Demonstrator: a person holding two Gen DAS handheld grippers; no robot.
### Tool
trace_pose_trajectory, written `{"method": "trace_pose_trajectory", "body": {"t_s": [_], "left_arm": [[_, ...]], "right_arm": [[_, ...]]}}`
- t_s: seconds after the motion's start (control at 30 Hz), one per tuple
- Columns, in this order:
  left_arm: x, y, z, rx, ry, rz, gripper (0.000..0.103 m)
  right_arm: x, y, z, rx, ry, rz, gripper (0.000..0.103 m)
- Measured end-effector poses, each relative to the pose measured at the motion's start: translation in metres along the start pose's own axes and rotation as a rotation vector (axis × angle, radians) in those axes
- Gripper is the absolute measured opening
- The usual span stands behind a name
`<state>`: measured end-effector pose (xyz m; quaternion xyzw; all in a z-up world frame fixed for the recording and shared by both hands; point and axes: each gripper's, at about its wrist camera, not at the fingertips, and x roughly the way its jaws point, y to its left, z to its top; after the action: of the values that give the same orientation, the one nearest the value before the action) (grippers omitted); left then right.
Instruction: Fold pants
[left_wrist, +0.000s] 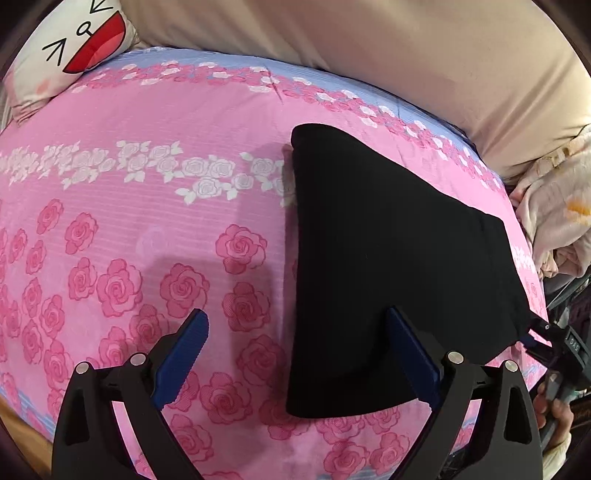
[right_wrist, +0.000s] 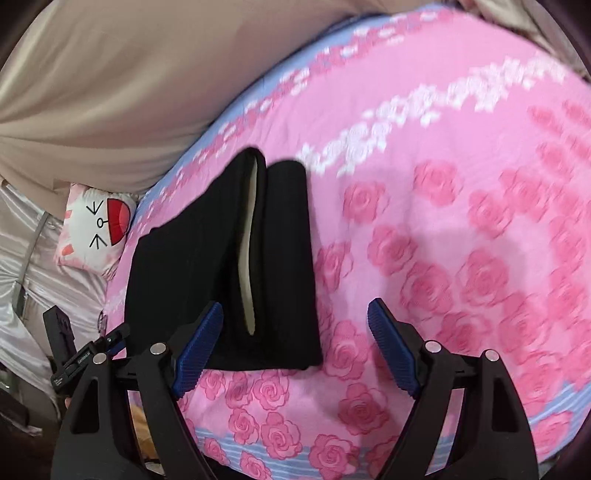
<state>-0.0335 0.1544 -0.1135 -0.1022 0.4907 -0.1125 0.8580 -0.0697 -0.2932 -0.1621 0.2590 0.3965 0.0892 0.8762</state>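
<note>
While both the left gripper (left_wrist: 295, 354) and right gripper (right_wrist: 295, 347) gape wide and empty, soft, limp black pants (left_wrist: 388, 258) lie folded on the rose-print bedspread (left_wrist: 147, 229); the near hem edge looks easiest to pinch.

We see the black pants (left_wrist: 388, 258) lying folded into a compact bundle on the pink rose-print bedsheet (left_wrist: 147, 229), flat and at rest. In the left wrist view the bundle sits toward three o'clock of the frame, its rounded fold end pointing to twelve o'clock and its wider end to five o'clock. In the right wrist view the pants (right_wrist: 207, 266) lie toward nine o'clock, doubled lengthwise into two side-by-side thicknesses, with a pale strip of inner lining (right_wrist: 249, 251) showing in the slit between them.
</note>
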Motion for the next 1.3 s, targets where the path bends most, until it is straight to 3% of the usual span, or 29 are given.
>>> {"method": "trace_pose_trajectory", "body": {"t_s": [0.2,0.33,0.37,0.5,0.67,0.83,1.0,1.1,1.3], "left_arm": [[-0.008,0.018,-0.004,-0.065,0.047,-0.093,0.095],[-0.003,0.011,-0.009,-0.077,0.127,-0.302,0.094],[0.001,0.008,-0.008,-0.07,0.144,-0.311,0.094],[0.018,-0.001,-0.005,-0.055,0.169,-0.272,0.094],[0.027,-0.018,0.006,0.0,0.197,-0.292,0.094],[0.035,-0.029,0.011,0.049,0.2,-0.232,0.093],[0.034,-0.022,0.01,0.045,0.197,-0.271,0.095],[0.033,-0.025,0.008,0.061,0.19,-0.265,0.095],[0.037,-0.036,0.008,0.108,0.175,-0.219,0.097]], "right_arm": [[0.005,0.001,0.001,0.016,0.014,0.064,0.084],[0.007,0.0,0.002,0.033,0.026,0.095,0.084],[0.008,0.0,0.003,0.033,0.029,0.098,0.084],[0.011,0.003,0.003,0.029,0.042,0.103,0.086],[0.022,0.013,0.007,0.013,0.069,0.107,0.098],[0.036,0.021,0.016,0.032,0.116,0.138,0.098],[0.028,-0.005,0.02,0.175,0.13,0.321,0.098],[0.023,-0.009,0.02,0.194,0.137,0.357,0.098],[0.027,0.011,0.017,0.105,0.163,0.288,0.098]]}}
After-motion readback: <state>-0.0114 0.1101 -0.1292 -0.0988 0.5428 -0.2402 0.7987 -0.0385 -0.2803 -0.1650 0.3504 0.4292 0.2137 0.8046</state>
